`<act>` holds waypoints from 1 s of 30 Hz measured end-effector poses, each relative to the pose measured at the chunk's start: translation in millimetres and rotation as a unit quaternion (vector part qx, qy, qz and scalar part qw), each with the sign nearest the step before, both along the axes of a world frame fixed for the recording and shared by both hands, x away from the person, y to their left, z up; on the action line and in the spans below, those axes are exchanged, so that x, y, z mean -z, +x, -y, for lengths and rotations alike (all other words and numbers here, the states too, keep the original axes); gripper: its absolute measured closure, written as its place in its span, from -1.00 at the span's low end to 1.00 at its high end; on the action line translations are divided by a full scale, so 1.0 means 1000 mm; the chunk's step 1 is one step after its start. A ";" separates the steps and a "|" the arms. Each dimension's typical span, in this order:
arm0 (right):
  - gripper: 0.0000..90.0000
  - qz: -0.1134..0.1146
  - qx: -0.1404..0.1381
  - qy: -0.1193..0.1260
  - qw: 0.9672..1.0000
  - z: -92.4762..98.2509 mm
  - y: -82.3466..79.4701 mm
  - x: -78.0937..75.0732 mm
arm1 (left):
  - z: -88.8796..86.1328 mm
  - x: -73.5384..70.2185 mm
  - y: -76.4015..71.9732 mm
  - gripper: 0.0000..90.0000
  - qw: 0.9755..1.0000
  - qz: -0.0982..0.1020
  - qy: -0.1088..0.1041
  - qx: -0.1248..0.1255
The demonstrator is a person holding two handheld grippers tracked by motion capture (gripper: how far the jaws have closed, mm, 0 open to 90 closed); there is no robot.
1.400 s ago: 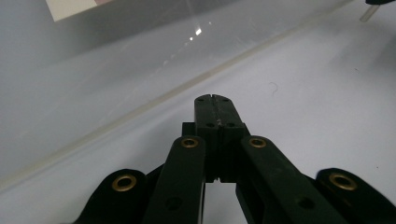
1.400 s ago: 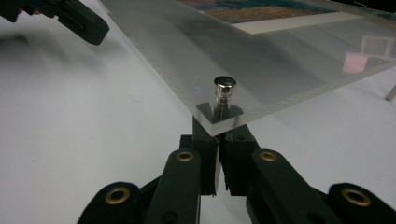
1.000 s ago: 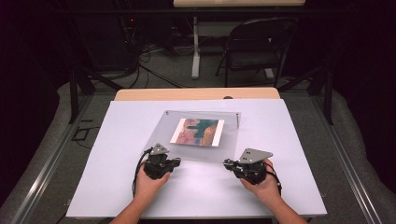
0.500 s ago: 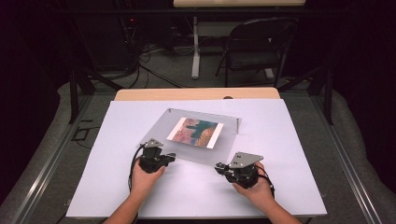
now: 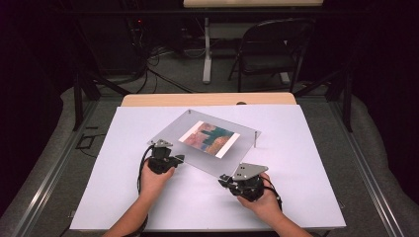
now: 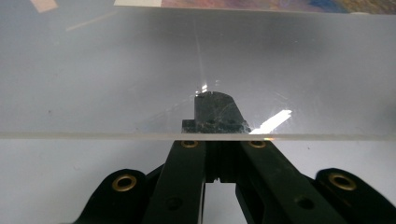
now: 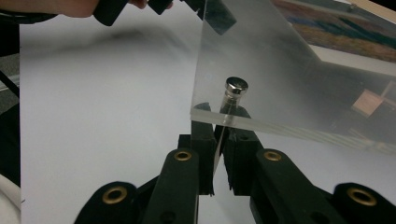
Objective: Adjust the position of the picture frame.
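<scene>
2 grippers pinch 1 clear acrylic panel (image 5: pixel 207 140) over the white table sheet (image 5: pixel 296 187), taken left to right with the panel as landmark. Left gripper (image 5: pixel 165 159) sits at the panel's near-left edge, held in the left hand (image 5: pixel 155 178); in the left gripper view its jaws are pressed onto the panel's edge (image 6: pixel 196 70), one black pad seen through the plastic. Panel lies skewed, rotated against the sheet's edges, carrying a colourful picture (image 5: pixel 209 138) at its middle. A metal standoff pin (image 5: pixel 254 139) hangs from the panel's right corner. Right gripper (image 5: pixel 232 180) is at the panel's nearest corner, in the right hand (image 5: pixel 264 197); in the right gripper view its jaws clamp that corner (image 7: pixel 261 70), just beside a silver standoff cap (image 7: pixel 236 86). Far behind the panel, off the table, stands a dark folding chair (image 5: pixel 272 49). Cannot tell whether the panel touches the sheet.
</scene>
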State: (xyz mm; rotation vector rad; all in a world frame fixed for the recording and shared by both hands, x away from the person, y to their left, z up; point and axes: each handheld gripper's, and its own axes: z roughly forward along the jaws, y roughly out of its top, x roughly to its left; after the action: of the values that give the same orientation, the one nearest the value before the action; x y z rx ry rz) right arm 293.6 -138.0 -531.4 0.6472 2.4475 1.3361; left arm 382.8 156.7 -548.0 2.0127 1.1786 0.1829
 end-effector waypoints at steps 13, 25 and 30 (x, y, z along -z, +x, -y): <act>0.88 -0.031 -0.006 0.030 0.999 -0.013 0.001 0.002 | 0.004 0.003 0.008 1.00 1.000 0.005 0.017 -0.004; 0.90 -0.042 -0.011 0.025 0.999 -0.030 0.000 0.008 | -0.025 -0.008 -0.020 0.91 0.999 0.016 0.029 -0.027; 0.89 -0.046 -0.022 0.002 0.999 -0.037 -0.001 0.018 | -0.021 -0.007 -0.039 0.74 0.999 0.024 0.042 -0.008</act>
State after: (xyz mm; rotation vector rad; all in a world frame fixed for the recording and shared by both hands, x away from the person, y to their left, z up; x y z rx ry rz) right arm 292.4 -100.8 -549.6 0.6734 2.5452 1.3577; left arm 343.9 177.9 -540.8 2.0608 1.1738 0.2923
